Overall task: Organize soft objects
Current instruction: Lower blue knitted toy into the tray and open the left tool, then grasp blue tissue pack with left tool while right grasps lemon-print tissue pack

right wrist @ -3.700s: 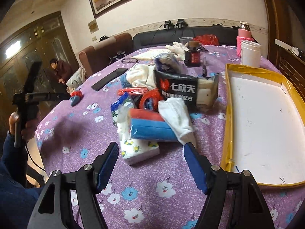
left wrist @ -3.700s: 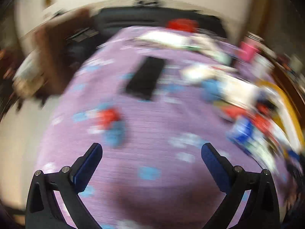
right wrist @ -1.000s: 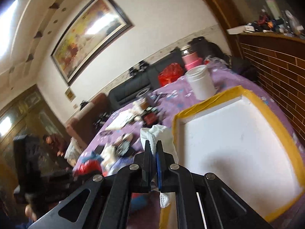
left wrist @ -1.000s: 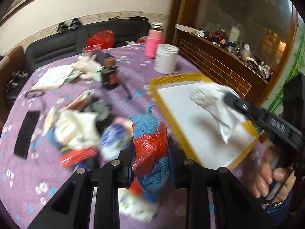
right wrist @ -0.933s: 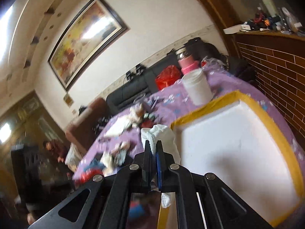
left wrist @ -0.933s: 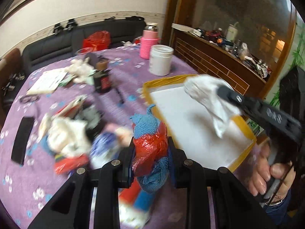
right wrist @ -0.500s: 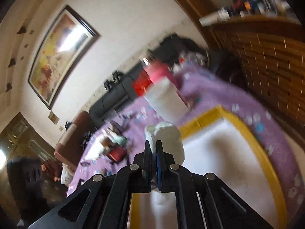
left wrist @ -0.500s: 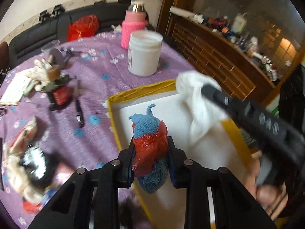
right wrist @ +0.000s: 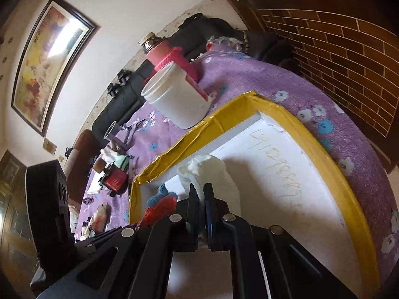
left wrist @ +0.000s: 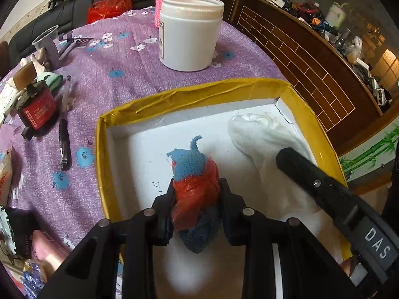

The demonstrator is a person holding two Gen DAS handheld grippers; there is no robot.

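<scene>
My left gripper [left wrist: 197, 200] was now above the white tray with the yellow rim [left wrist: 199, 94], and the blue and red knitted bundle [left wrist: 195, 194] was between its jaws. Half a second before, the same bundle was clamped more tightly and the tray was further below me; now the white floor of the tray filled most of the left view. The jaws had just been opening a little, but both of them were touching the sides of the bundle, so I count it as held. The bundle hung over the middle part of the tray; I could not tell if it touched the floor.

My right gripper [right wrist: 199, 206] had its jaws pressed together on the white sock [right wrist: 212, 174]. Before, the sock was in the air over the near edge of the tray. Now it lay inside the tray, near the far right corner in the left view, and its free end rested on the white floor. In the right view the bundle [right wrist: 159, 204] showed just to the left of the sock, so the two grippers were close beside each other.

The white jar [left wrist: 190, 32] stood on the purple flowered cloth [left wrist: 124, 74] beyond the tray, with the pink bottle [right wrist: 169, 54] behind it. A pen [left wrist: 64, 129] and a small bottle with a red label [left wrist: 37, 111] lay on the cloth to the left of the tray.
</scene>
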